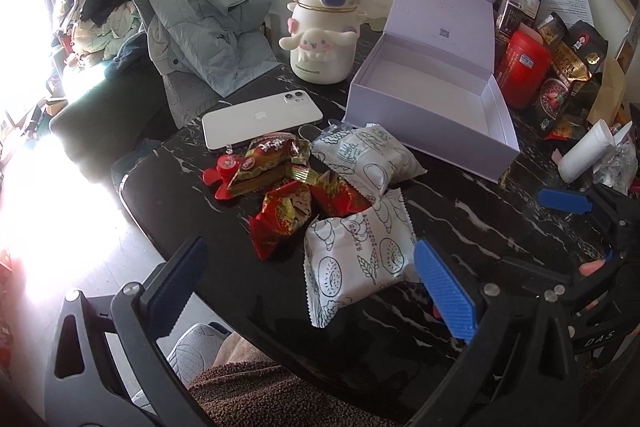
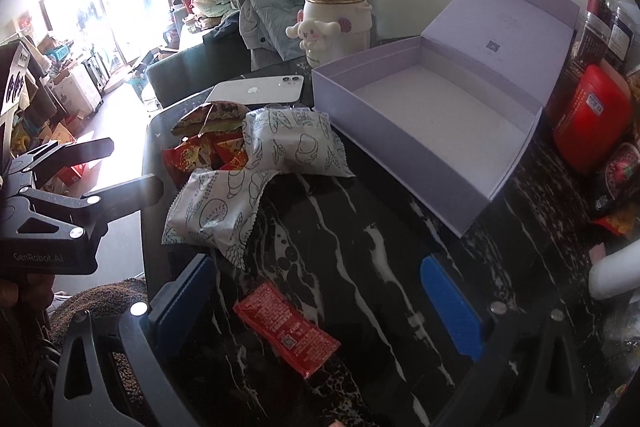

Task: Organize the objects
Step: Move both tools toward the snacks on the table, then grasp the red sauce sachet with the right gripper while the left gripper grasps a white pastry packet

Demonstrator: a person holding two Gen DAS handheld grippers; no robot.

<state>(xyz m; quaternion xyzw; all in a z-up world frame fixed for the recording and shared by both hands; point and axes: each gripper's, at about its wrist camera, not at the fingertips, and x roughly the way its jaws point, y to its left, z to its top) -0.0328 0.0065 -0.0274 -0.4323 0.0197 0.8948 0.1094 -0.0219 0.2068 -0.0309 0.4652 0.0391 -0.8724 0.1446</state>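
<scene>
The left gripper (image 1: 312,291) is held open, a white pastry packet (image 1: 356,263) lying between its fingers; the right gripper (image 2: 320,307) is spread wide over a red sachet (image 2: 286,333); the empty lilac box (image 2: 420,143) is seen at one o'clock, a phone (image 1: 262,121) and kettle-shaped bottle (image 1: 324,39) at twelve.

Left gripper (image 1: 316,291) fills the lower frame, jaws spread wide. Right gripper (image 2: 320,303) likewise sits low in its frame, jaws wide apart.
</scene>
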